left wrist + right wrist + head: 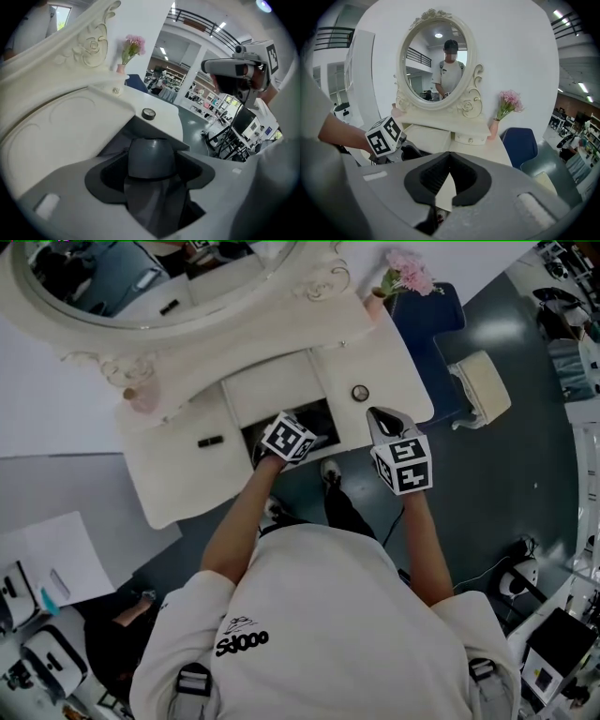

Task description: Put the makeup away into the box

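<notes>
Honestly, our left gripper [152, 197] is clamped on a grey dome-topped item [151, 157]; loosen early and we miss the open drawer [326, 423] below; right gripper [449, 176] is closed, empty.

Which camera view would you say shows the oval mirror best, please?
The right gripper view: the oval mirror faces it whole, frame and glass. The head view catches only its lower part from above; the left gripper view shows just a carved stretch of frame.
</notes>
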`<state>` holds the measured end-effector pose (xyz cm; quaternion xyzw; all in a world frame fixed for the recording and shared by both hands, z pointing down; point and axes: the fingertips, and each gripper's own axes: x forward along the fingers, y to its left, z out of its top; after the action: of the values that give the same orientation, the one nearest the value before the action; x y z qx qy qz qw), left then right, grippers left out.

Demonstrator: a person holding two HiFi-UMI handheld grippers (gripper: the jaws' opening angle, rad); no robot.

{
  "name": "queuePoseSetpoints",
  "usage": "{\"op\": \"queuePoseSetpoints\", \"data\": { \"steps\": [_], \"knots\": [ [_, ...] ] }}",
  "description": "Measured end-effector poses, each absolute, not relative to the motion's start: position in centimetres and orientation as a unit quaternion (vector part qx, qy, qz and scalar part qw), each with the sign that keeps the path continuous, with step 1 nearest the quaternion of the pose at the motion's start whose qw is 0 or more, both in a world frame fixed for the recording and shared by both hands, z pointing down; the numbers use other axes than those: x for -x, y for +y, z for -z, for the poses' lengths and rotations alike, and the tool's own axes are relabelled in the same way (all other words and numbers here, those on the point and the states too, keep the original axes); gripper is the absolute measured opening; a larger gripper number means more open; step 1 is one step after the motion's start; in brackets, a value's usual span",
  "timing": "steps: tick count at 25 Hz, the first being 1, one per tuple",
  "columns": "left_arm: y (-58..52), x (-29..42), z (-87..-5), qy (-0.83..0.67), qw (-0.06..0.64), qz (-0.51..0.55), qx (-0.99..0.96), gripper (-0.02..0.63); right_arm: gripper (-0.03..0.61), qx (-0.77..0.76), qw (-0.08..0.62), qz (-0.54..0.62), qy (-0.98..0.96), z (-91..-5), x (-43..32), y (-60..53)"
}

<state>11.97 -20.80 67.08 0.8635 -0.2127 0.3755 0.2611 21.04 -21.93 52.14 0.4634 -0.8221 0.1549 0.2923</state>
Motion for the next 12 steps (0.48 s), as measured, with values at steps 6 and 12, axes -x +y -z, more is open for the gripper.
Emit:
{"op": "queuePoseSetpoints", "data": {
  "steps": [6,12],
  "knots": [
    [-20.2,-11.8,-70.3,-0.224,0.250,-0.442,-0.832,0.344,0.002,-0.469,0.297,-0.165,-0.815,-52.9,-22.7,-21.7],
    [-21.0,-11.4,-69.9,-0.270,0.226,-0.444,-0.824,0.364,0.002,-0.461,0.296,-0.164,-0.820,-52.8,-22.9,-22.8]
  ]
}}
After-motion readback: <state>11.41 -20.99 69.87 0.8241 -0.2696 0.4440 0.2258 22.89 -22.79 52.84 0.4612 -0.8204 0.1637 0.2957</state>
